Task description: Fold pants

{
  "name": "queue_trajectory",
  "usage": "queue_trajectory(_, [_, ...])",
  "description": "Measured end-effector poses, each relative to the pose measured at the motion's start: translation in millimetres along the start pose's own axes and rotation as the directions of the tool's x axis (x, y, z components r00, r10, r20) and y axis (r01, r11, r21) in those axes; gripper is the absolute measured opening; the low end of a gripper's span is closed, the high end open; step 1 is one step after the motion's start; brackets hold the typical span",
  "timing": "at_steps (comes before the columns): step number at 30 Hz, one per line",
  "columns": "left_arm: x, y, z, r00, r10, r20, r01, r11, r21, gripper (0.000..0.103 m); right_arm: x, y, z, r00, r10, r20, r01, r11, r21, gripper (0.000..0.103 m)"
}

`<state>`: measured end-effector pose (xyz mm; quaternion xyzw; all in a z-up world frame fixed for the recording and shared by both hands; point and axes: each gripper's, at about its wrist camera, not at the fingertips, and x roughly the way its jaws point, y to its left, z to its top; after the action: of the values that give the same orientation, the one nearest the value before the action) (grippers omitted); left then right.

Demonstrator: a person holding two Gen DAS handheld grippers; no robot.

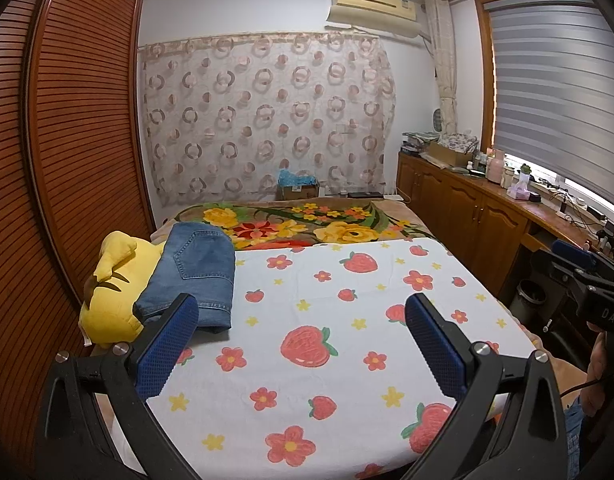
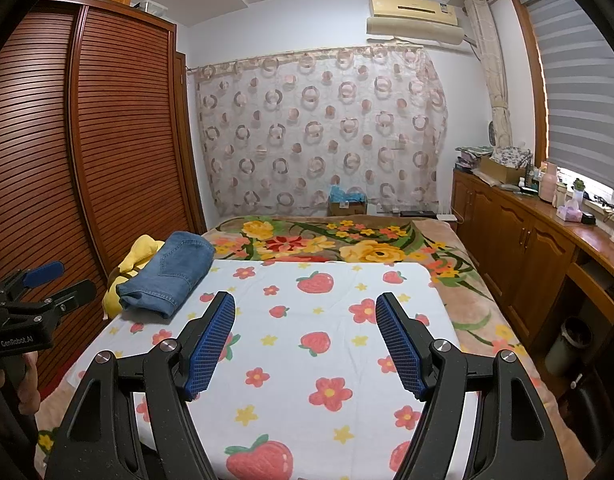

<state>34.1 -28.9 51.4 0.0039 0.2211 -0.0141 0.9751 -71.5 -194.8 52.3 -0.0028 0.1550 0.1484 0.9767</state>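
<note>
The pants [image 2: 169,270], a pair of blue jeans, are seen already folded into a compact bundle at the far left corner of the strawberry sheet [image 2: 307,320], partly resting on a yellow plush toy [image 2: 141,254]. Both claws are held above the sheet and well apart from the bundle. The left gripper [image 1: 303,320] is spread wide and nothing is held in it; the same is true for the right gripper [image 2: 305,316], whose blue pads [image 2: 211,340] are far from each other. From this it is judged that the folding is finished or nearly so.

Some risks can still be named. The bundle is supported by the soft toy on one side, so it lies tilted; if it is pushed or touched again, the upper layers may be slid off and the fold may be opened. The denim is stiff, therefore a loose top layer could spring back. The wardrobe [image 1: 67,140] stands just beside, and a careless swing of the left gripper could strike it.
</note>
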Motion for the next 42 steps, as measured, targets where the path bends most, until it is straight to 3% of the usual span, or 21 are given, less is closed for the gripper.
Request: queue_trajectory(42, [1.7, 7.1, -0.9, 1.000, 0.000, -0.002, 0.000, 1.000, -0.008, 0.103, 2.3, -3.4, 0.5, 1.000, 0.011, -0.005, -0.011, 1.000, 0.002, 0.075])
